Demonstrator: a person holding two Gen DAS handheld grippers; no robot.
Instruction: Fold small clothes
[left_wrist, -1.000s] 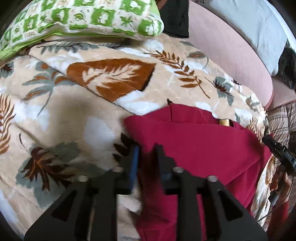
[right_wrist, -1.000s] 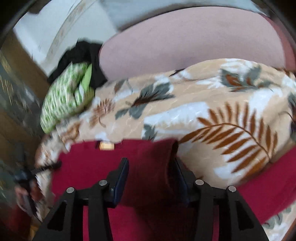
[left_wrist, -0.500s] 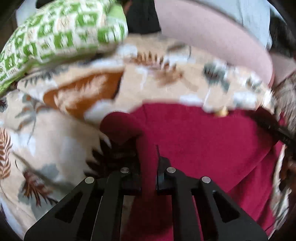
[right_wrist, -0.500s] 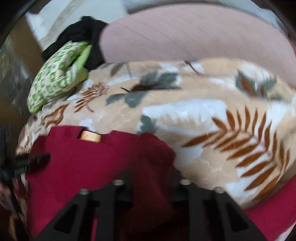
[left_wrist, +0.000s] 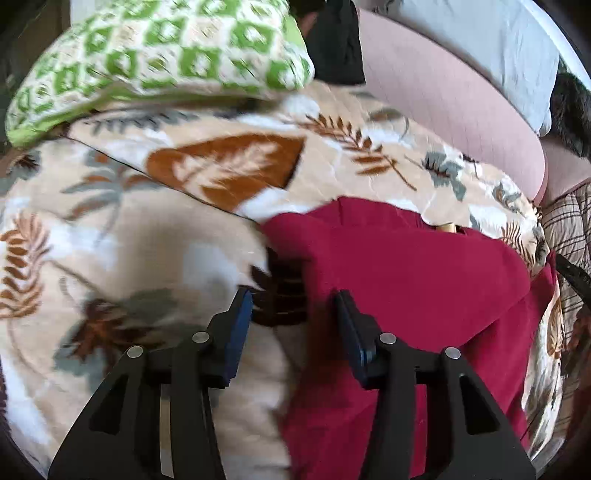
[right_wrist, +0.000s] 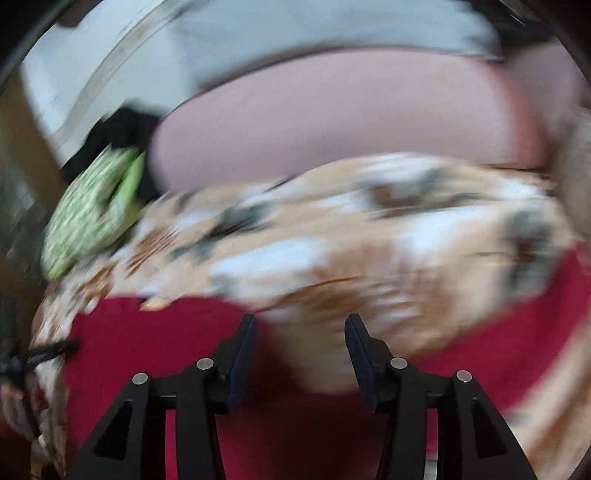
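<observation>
A dark red garment (left_wrist: 406, 280) lies flat on a leaf-print blanket (left_wrist: 147, 229), with a small tan label (left_wrist: 447, 229) at its far edge. My left gripper (left_wrist: 293, 308) is open and empty, straddling the garment's left edge. In the blurred right wrist view the red garment (right_wrist: 147, 339) lies below and to both sides. My right gripper (right_wrist: 300, 336) is open and empty over its right edge and the blanket (right_wrist: 332, 251).
A green-and-white patterned pillow (left_wrist: 166, 59) lies at the blanket's far left. A pink cushion (left_wrist: 443, 96) and a black cloth (left_wrist: 336, 44) sit behind. The other gripper's tip (left_wrist: 572, 273) shows at the right edge.
Both grippers were shut on pinched folds of the red garment half a second ago. Both have opened and let it go; the garment now lies flat.
</observation>
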